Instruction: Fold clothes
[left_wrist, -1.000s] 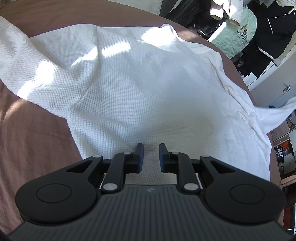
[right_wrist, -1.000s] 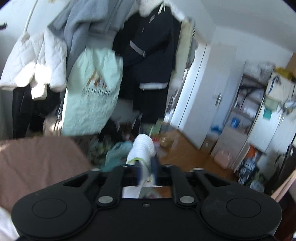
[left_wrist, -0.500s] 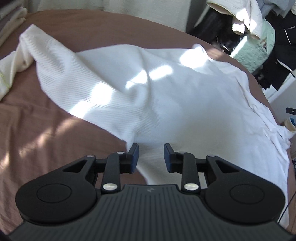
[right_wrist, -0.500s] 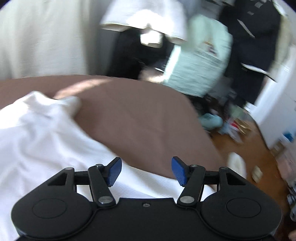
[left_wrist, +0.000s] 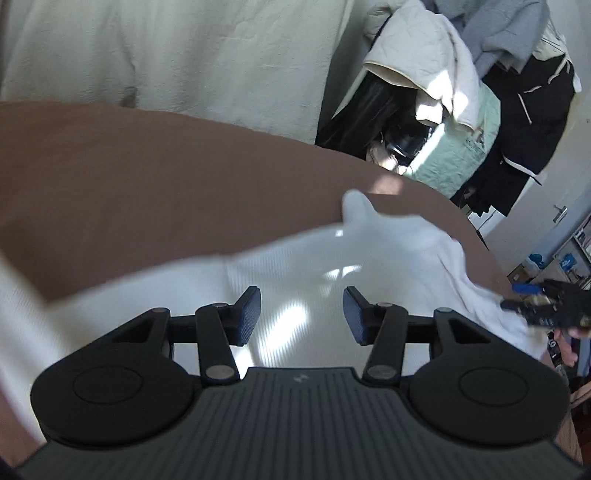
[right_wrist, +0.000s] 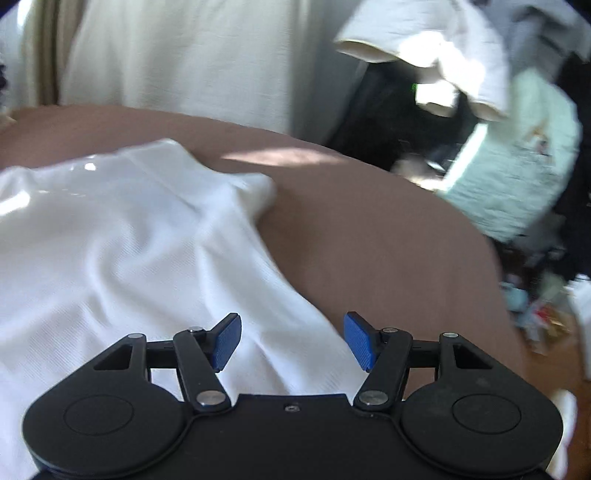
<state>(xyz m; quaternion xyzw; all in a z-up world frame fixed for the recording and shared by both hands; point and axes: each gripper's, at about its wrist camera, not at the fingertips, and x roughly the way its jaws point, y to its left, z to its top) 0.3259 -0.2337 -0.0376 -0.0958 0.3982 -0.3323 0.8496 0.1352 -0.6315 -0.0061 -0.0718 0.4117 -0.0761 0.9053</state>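
Note:
A white waffle-knit garment (left_wrist: 295, 266) lies spread on a brown bed cover (left_wrist: 147, 177). My left gripper (left_wrist: 302, 314) hovers over its middle; the jaws are opening and nothing is between them. In the right wrist view the same white garment (right_wrist: 122, 240) fills the left half, its edge running diagonally toward my right gripper (right_wrist: 291, 341). That gripper stands open above the edge, with only cloth and brown cover (right_wrist: 369, 236) below the gap. The right gripper (left_wrist: 535, 299) also shows at the far right of the left wrist view, by the garment's corner.
Pale curtains (left_wrist: 184, 51) hang behind the bed. A crowded rack of hanging clothes (left_wrist: 480, 110) stands at the bed's far right corner, with a mint-green bag (right_wrist: 517, 162). Clutter lies on the floor (right_wrist: 535, 314) beyond the bed's right edge.
The left gripper let its jaws widen and swung so the view tilts up toward the curtains. The right gripper released the white cloth it held, opened wide and dropped down over the bed.

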